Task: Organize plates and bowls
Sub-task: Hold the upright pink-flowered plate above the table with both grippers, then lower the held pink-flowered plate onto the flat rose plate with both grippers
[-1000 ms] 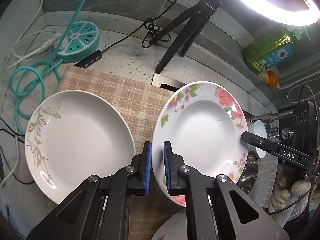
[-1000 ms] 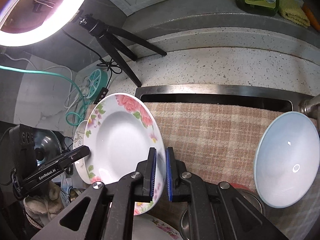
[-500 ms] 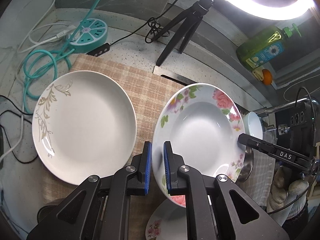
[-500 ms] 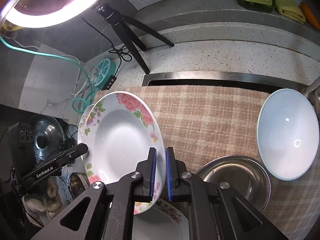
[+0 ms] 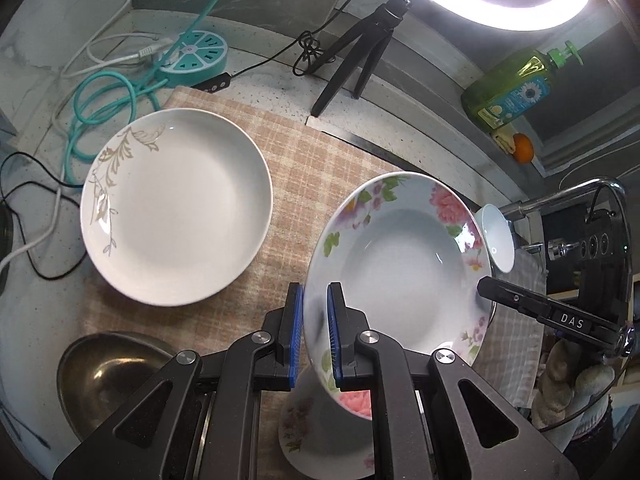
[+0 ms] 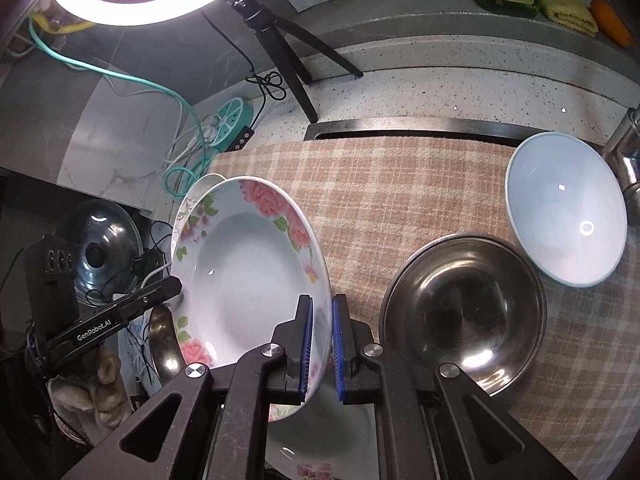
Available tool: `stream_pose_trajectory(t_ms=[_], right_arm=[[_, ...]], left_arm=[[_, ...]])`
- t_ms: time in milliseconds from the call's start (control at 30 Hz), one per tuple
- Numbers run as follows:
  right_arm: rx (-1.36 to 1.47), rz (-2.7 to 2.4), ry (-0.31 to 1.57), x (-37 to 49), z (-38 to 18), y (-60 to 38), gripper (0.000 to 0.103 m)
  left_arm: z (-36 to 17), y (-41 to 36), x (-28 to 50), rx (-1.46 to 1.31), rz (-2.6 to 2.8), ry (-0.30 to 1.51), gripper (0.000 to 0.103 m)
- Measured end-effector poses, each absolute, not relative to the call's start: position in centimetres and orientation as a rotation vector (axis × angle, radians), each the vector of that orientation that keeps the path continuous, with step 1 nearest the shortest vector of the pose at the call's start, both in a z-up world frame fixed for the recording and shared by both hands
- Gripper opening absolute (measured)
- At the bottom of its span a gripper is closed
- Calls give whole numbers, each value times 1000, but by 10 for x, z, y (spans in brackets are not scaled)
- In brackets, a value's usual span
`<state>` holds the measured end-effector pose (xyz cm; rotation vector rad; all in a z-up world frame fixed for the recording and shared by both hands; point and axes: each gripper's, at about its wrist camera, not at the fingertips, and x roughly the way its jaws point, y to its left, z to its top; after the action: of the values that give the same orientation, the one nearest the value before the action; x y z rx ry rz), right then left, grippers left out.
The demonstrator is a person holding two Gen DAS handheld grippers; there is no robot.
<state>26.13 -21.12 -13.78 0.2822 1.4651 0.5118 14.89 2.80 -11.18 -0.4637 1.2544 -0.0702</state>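
Observation:
Both grippers hold one flowered deep plate [image 5: 404, 264] tilted in the air above the checked cloth. My left gripper [image 5: 315, 336] is shut on its near left rim. My right gripper [image 6: 320, 344] is shut on the opposite rim of the same plate [image 6: 248, 264]. Right below the held plate lies a second flowered plate [image 5: 320, 432], also in the right wrist view [image 6: 320, 444]. A white plate with a gold leaf pattern [image 5: 176, 206] lies on the cloth at the left. A pale blue bowl [image 6: 566, 208] and a steel bowl [image 6: 464, 312] stand at the right.
Another steel bowl [image 5: 104, 376] stands at the near left. A tripod [image 5: 360, 60] with a ring light, a teal power strip [image 5: 196, 56] and cables stand at the back. A green soap bottle [image 5: 516, 88] is on the ledge. A faucet [image 5: 560, 200] stands at the right.
Both grippers have pulled back and up with the flowered plate, which is now lifted higher. The lower flowered plate and both steel bowls have come into view.

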Motion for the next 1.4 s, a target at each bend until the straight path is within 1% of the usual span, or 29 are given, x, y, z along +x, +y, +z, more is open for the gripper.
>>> stream_pose_trajectory(t_ms=[633, 1400], right_arm=[[265, 539, 1484, 204, -142, -231, 9], [235, 533, 1533, 167, -169, -240, 9]], left_arm=[[-122, 4, 91, -489, -54, 1262, 10], [-149, -9, 59, -505, -43, 1310, 10]])
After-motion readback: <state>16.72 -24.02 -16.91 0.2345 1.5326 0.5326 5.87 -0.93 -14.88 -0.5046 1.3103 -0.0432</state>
